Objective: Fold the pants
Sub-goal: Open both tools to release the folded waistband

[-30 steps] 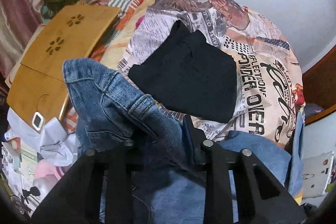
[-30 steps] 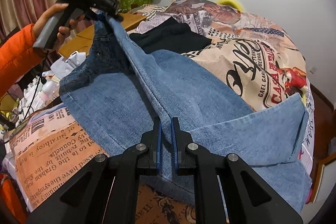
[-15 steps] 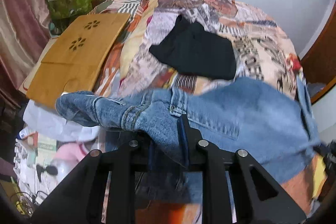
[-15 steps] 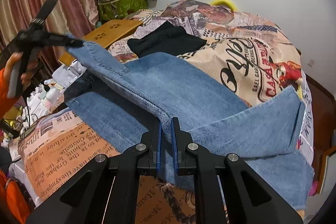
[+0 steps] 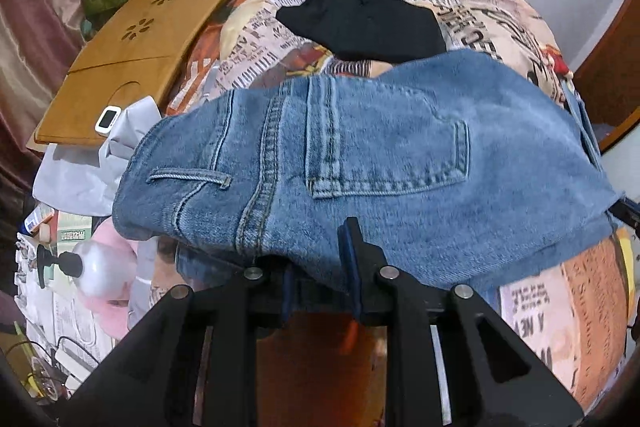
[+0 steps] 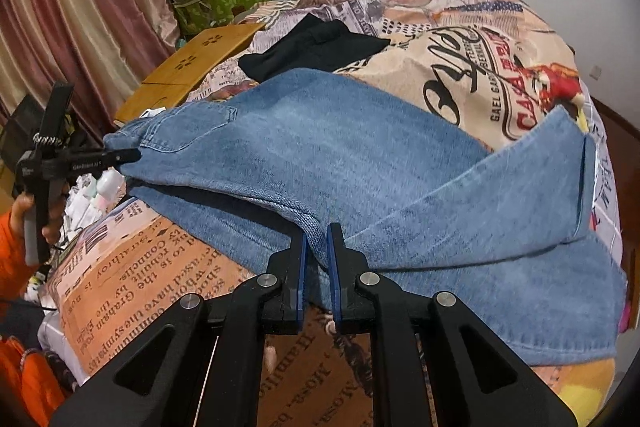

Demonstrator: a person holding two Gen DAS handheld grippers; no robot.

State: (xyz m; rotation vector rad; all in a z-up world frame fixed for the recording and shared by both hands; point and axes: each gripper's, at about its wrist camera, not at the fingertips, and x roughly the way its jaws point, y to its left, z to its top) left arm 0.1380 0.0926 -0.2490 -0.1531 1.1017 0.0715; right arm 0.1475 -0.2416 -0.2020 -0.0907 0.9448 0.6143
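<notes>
Blue jeans [image 5: 380, 155] lie spread over the printed bedspread [image 5: 572, 315], seat side up with a back pocket showing. My left gripper [image 5: 316, 263] is shut on the jeans at the waistband end. In the right wrist view the jeans [image 6: 360, 155] stretch across the bed with one leg folded over toward the right. My right gripper [image 6: 317, 239] is shut on the jeans at the folded edge near the crotch. The left gripper [image 6: 120, 157] shows at the far left of that view, holding the waist.
A folded black garment [image 5: 360, 23] lies on the bed beyond the jeans, also in the right wrist view [image 6: 316, 43]. A wooden lap table [image 5: 132, 55] sits at the bed's left. Clutter and bottles [image 5: 96, 267] are on the floor left. A green box [image 6: 220, 1] stands by the curtain.
My left gripper swung the waist end down from above and laid it flat across the bed. The jeans went from hanging bunched to spread out. My right gripper kept its hold.
</notes>
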